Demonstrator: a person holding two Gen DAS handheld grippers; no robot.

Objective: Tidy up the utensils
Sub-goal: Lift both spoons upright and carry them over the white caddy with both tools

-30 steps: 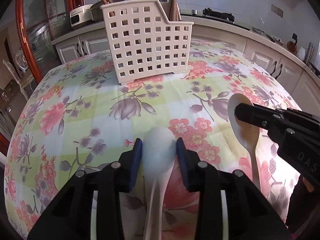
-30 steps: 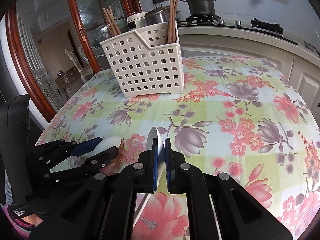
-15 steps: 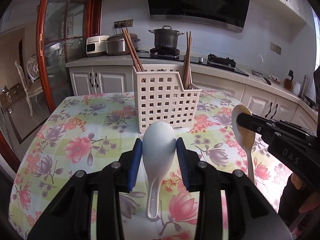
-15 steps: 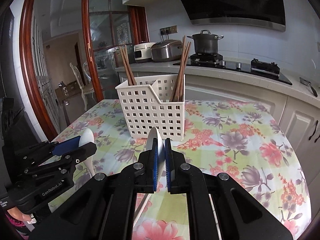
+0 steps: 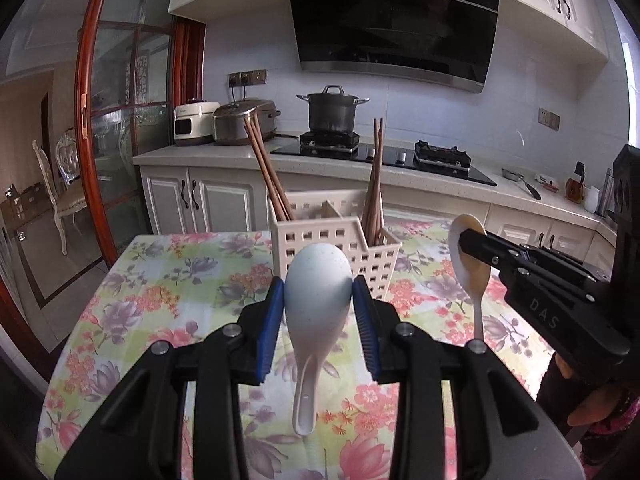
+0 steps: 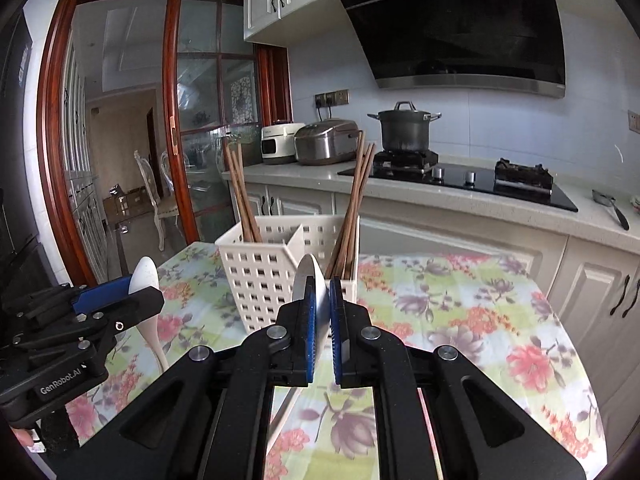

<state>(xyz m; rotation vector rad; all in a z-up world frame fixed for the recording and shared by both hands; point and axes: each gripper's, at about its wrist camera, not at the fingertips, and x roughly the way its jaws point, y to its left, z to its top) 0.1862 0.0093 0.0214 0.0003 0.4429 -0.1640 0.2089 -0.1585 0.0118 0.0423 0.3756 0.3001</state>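
Note:
My left gripper [image 5: 318, 300] is shut on the bowl of a pale blue spoon [image 5: 316, 292], its handle hanging down, held above the flowered table. My right gripper [image 6: 323, 308] is shut on the bowl of a cream spoon [image 6: 306, 276], seen edge-on; that spoon also shows in the left wrist view [image 5: 470, 256]. A white perforated basket [image 5: 344, 240] with two compartments stands ahead on the table, brown chopsticks [image 5: 266, 168] leaning in both. The left gripper and blue spoon [image 6: 146, 280] show at the left of the right wrist view.
The table wears a flowered cloth [image 5: 172, 280]. Behind it runs a kitchen counter [image 6: 400, 188] with a pot on the hob, two rice cookers and a range hood. A glass sliding door [image 6: 200, 140] and a chair are at the left.
Both grippers have risen from the table with their spoons and tilted up. The basket now sits lower and farther in both views, and I see into its top.

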